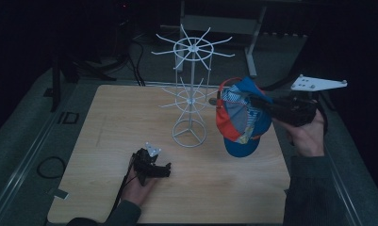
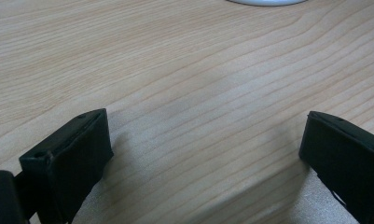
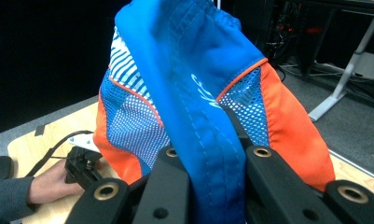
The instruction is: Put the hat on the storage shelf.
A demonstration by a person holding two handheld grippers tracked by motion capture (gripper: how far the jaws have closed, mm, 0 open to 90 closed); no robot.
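1. Blue-and-orange mesh fabric cap (image 1: 237, 117) hangs pinched in the right gripper (image 1: 266, 106), at three o'clock of the white wire rack (image 1: 190, 89).
2. Left gripper (image 1: 164, 169) rests wide open on the light wooden table (image 1: 120, 122), at seven o'clock of the rack.

Looks like a lab or recording workspace, dimly lit. Light wooden tabletop (image 1: 130, 117) on grey carpeted floor (image 1: 21, 141), framed by metal rails. Cables (image 1: 135, 61) trailing behind, desk legs (image 1: 252, 42) in the dark background, black surroundings all round.

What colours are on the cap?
Blue, orange and white-patterned mesh on the cap; clearest in the right gripper view.
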